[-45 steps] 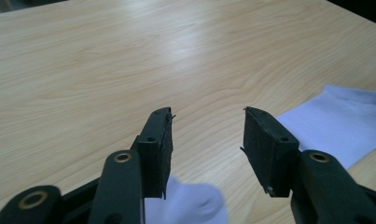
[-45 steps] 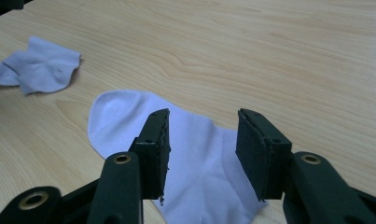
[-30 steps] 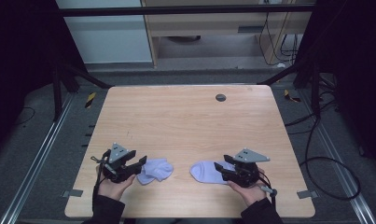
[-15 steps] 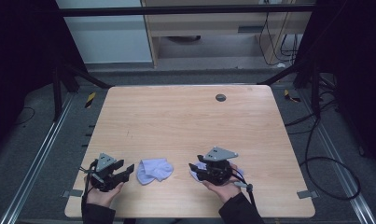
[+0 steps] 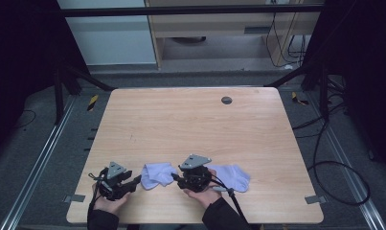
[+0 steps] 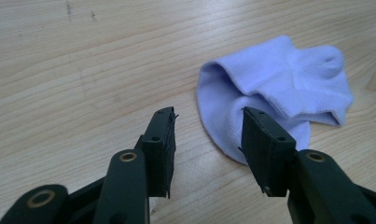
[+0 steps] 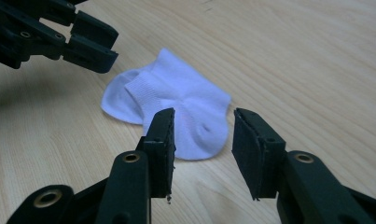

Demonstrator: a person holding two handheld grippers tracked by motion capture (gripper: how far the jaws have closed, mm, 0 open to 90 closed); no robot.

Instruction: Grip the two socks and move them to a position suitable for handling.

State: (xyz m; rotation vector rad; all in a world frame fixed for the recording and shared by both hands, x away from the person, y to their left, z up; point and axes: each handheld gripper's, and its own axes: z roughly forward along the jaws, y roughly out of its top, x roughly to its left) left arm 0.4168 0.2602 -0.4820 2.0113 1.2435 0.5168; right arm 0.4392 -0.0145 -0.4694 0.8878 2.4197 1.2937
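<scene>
Wooden tabletop is holding two white socks. Left sock is lying between the left tool and right tool; both tools' jaws are closing, pinching nothing.

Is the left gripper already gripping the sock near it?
No: in the left gripper view the left gripper has open jaws just short of the sock.

no readable text, labels, brands or numbers on any surface, no legible signs in high or gripper views
</scene>
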